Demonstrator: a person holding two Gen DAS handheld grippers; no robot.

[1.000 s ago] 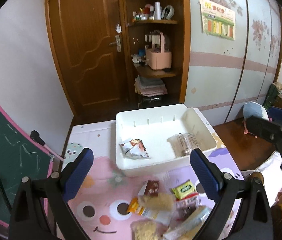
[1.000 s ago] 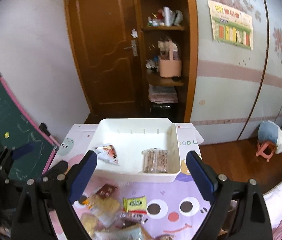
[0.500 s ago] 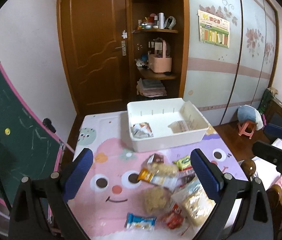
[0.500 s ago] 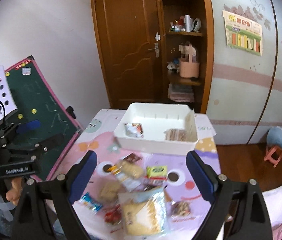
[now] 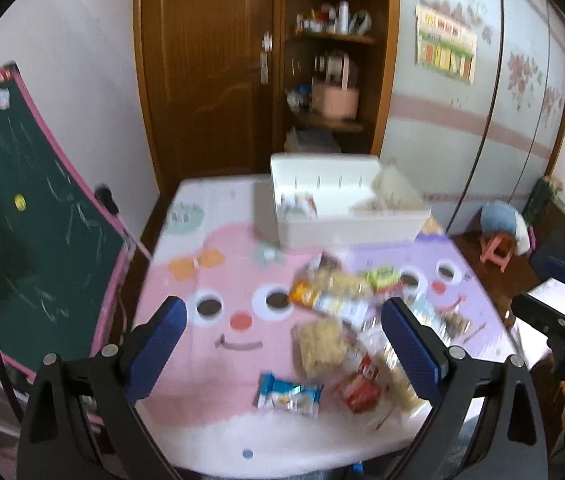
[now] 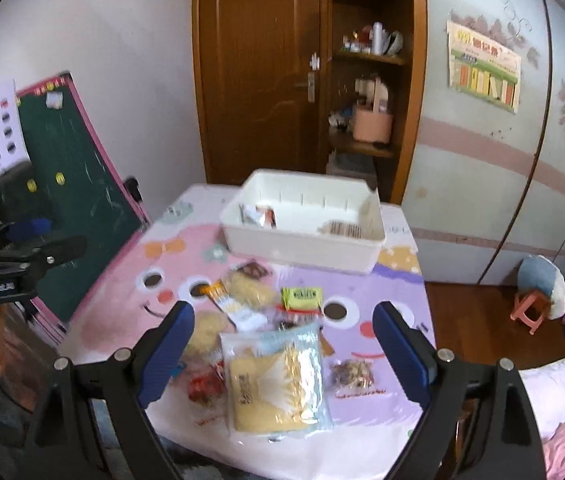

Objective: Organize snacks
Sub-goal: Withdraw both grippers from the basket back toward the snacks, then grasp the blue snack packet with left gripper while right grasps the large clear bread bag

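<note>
White plastic forms the bin (image 6: pixel 302 240) that sits ahead of both grippers at the far side of the table (image 5: pixel 202 240), whose cover is pink and lilac with cartoon faces. Two small packets lie inside the bin: a silver-and-orange one (image 6: pixel 260 216) toward its left and a brown-striped one (image 6: pixel 340 229) toward its right.

The right gripper (image 6: pixel 284 354) hangs above the near edge of the table with its blue-padded fingers (image 6: pixel 166 354) spread wide and nothing between them. Directly below it lies a large clear bag of yellow noodles (image 6: pixel 276 380). Just right of that bag rests a small bag of mixed nuts (image 6: pixel 352 374); beyond it sits a green packet (image 6: pixel 301 298), and to the left a red wrapper (image 6: pixel 204 388).

The left gripper (image 5: pixel 286 348) is also held wide apart and empty, over the pink half of the cover. Between its fingers, blurred, lie a blue-and-white wrapper (image 5: pixel 287 394), a red packet (image 5: pixel 358 390) and a pale noodle block (image 5: pixel 322 346). The rest of the snack pile spreads ahead toward the bin, apart from it.
</note>
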